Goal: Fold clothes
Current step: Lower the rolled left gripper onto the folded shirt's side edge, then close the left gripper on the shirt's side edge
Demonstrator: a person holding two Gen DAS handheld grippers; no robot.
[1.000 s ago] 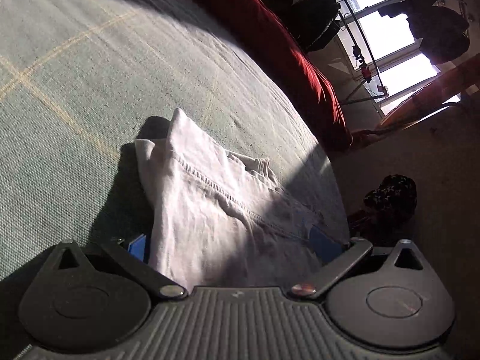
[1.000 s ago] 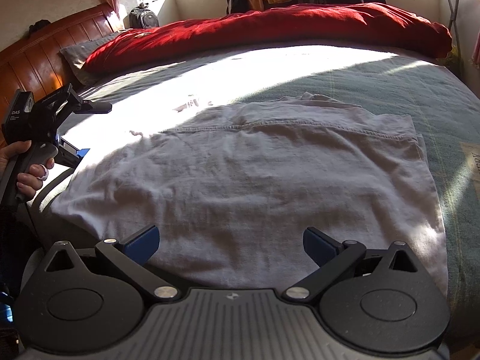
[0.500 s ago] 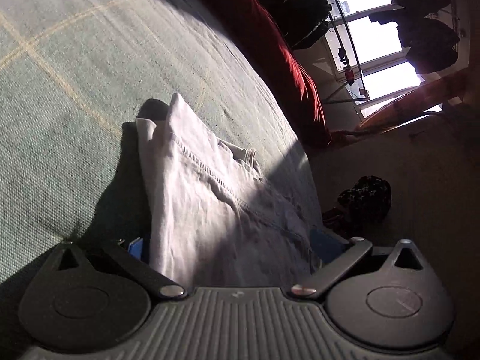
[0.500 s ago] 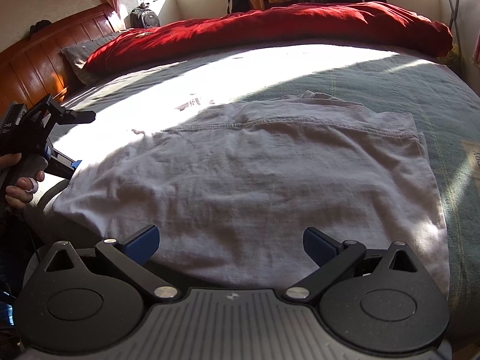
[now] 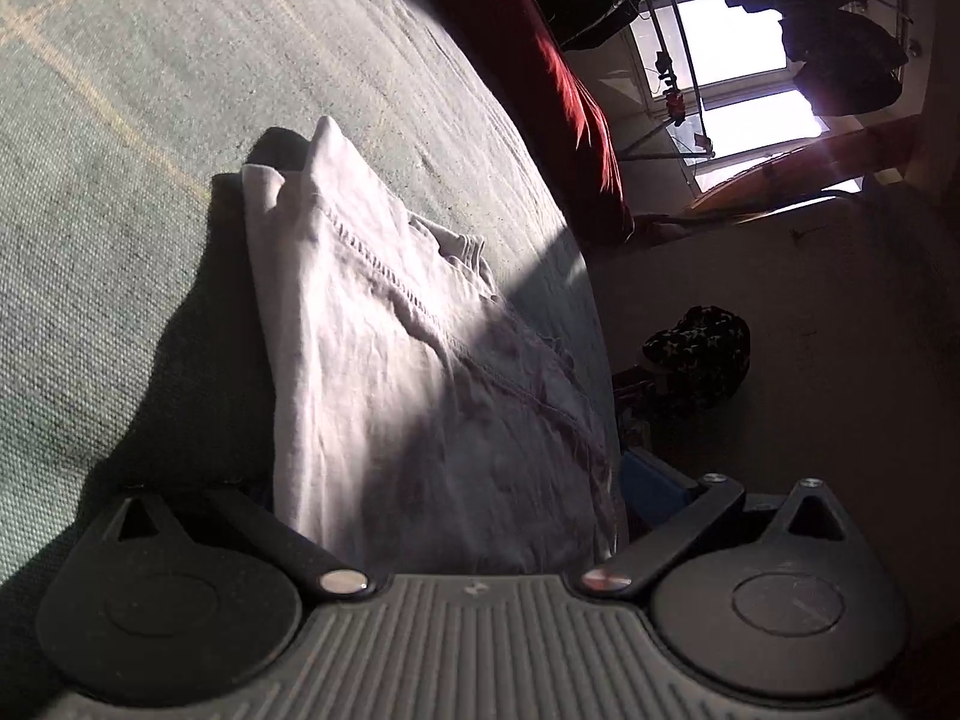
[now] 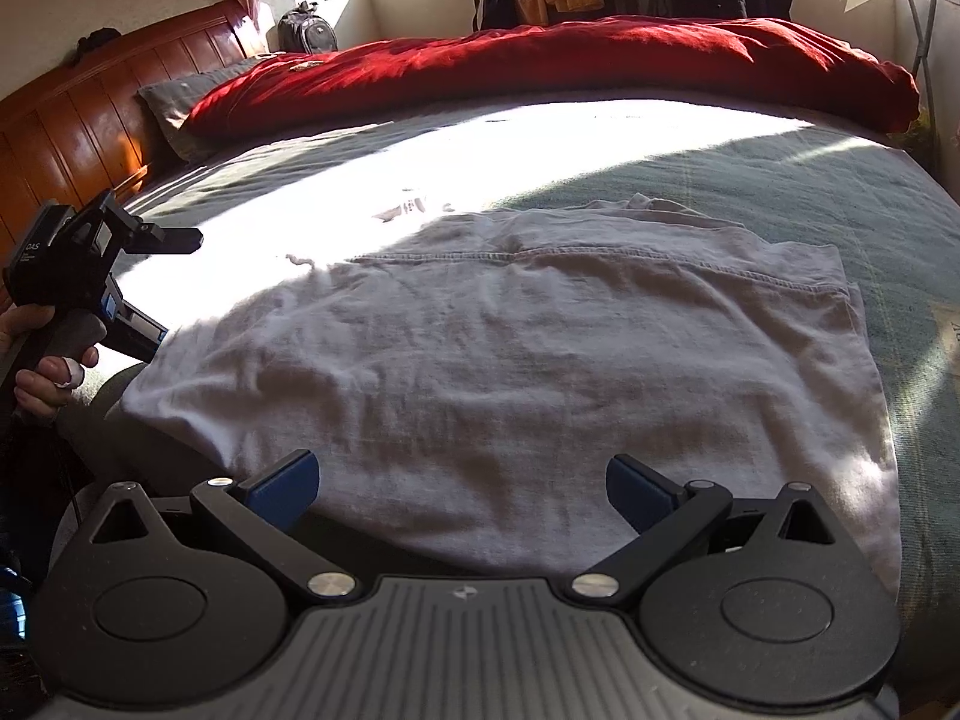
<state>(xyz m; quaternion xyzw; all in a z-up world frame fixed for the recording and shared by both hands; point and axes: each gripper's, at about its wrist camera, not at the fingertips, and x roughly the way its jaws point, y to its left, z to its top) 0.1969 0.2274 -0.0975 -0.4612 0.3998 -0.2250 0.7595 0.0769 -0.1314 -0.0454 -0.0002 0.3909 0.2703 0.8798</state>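
A pale white garment point(image 6: 510, 360) lies spread flat on the grey-green bedspread point(image 6: 780, 180), its stitched seam running across the far side. My right gripper point(image 6: 462, 483) is open over the garment's near edge, its blue pads point(image 6: 282, 480) wide apart with nothing between them. At the garment's left edge a hand holds my left gripper point(image 6: 180, 288), also open. In the left wrist view the garment point(image 5: 372, 330) runs lengthwise between the spread fingers of the left gripper point(image 5: 456, 480). Only the right blue pad point(image 5: 654, 480) shows; cloth hides the left one.
A red duvet point(image 6: 540, 66) is heaped along the far side of the bed, with a pillow point(image 6: 174, 102) and a wooden headboard point(image 6: 72, 120) at the left. Past the bed edge, a dark patterned bundle point(image 5: 702, 354) lies on the floor. Hanging clothes stand by the windows.
The left gripper dipped left and away, then came back right toward the garment's left edge, tilting as it went. The right gripper and the garment have stayed put.
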